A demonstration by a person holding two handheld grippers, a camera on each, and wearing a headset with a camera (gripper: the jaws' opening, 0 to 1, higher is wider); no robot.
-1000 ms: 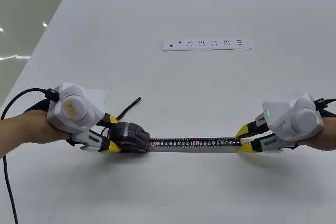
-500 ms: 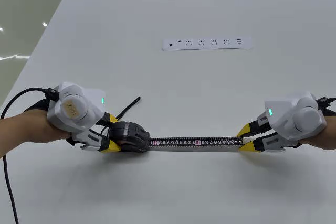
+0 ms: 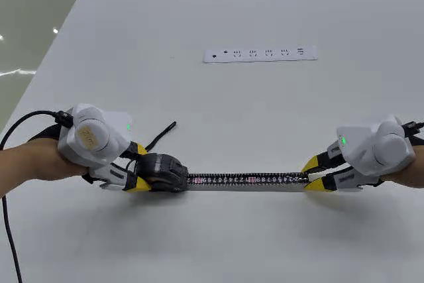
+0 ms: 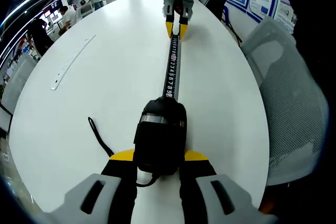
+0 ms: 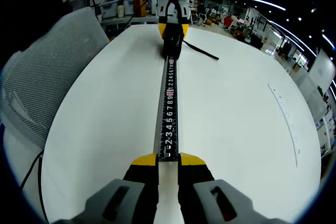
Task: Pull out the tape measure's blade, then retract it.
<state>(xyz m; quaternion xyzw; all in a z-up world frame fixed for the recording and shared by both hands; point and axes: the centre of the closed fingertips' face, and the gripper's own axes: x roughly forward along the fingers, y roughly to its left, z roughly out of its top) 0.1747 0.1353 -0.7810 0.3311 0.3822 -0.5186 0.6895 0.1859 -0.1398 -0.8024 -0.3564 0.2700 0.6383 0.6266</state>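
Blade (image 3: pixel 248 179) stretched between the left gripper (image 3: pixel 142 168) and the right gripper (image 3: pixel 310 175), along the white table (image 3: pixel 265 117).
The left gripper's jaws are clamped on the black tape measure case (image 3: pixel 164 171), its wrist strap (image 3: pixel 162 136) trailing off to one side. The blade runs straight ahead from the case to the right gripper, whose jaws pinch its tip.

r gripper (image 3: pixel 312 175) shifted further right vs 1 s ago, blade (image 3: pixel 248 179) drawn out longer
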